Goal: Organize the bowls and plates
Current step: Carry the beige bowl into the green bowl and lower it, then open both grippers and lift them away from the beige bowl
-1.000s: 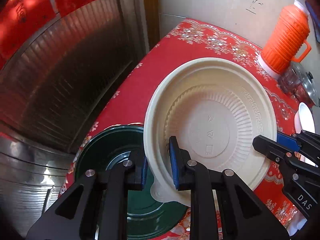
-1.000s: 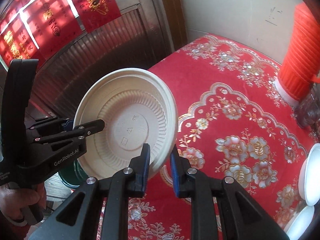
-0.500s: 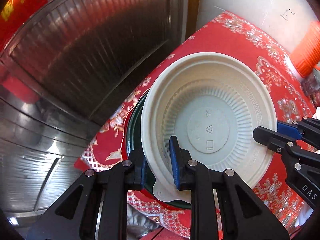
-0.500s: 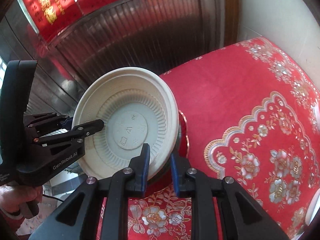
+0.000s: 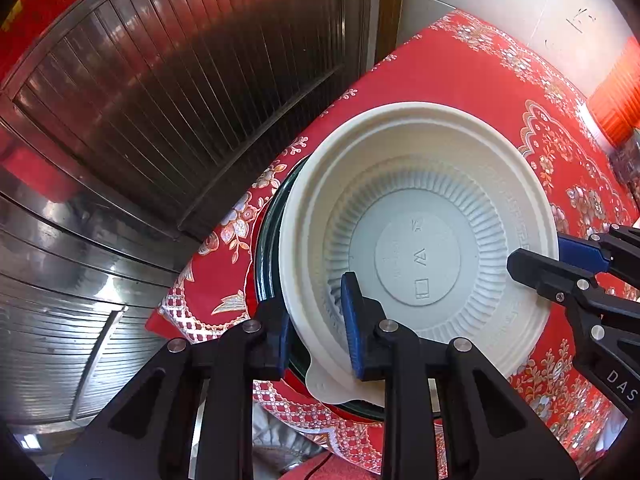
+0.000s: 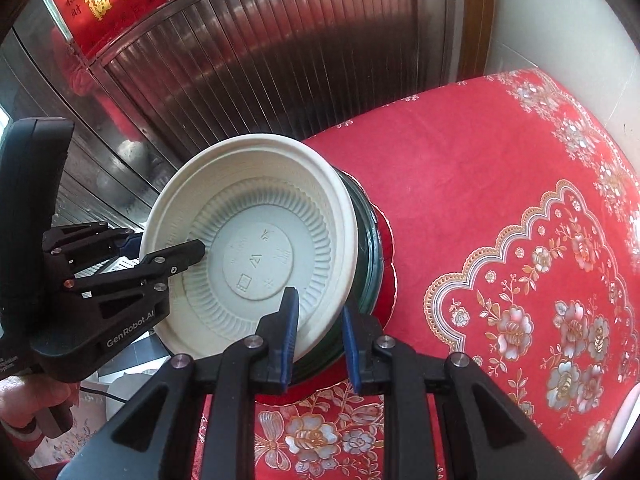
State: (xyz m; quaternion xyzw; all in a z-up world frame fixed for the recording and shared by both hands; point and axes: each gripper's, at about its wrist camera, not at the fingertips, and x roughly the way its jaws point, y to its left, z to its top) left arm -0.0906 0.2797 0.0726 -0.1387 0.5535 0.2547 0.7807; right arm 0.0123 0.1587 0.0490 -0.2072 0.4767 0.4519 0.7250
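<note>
A large cream plastic bowl (image 5: 420, 248) sits inside a dark green bowl (image 5: 266, 240) at the table's corner. My left gripper (image 5: 316, 336) straddles the cream bowl's near rim, one pad inside and one outside, with a visible gap, so it is open. My right gripper (image 6: 318, 340) straddles the opposite rim of the cream bowl (image 6: 256, 256) the same way, open, and also shows in the left wrist view (image 5: 560, 264). The green bowl (image 6: 368, 256) shows under the cream one. The left gripper (image 6: 160, 256) appears at the left of the right wrist view.
The table has a red flowered cloth (image 6: 500, 220). The stacked bowls stand close to the table edge (image 5: 208, 300), by a metal shutter door (image 5: 180, 100). An orange thermos (image 5: 618, 108) stands at the far right. White dishes (image 6: 624, 420) peek in at the right edge.
Both grippers lowered the cream bowl into the green bowl at the table's corner. The jaws have widened slightly on the rim.
</note>
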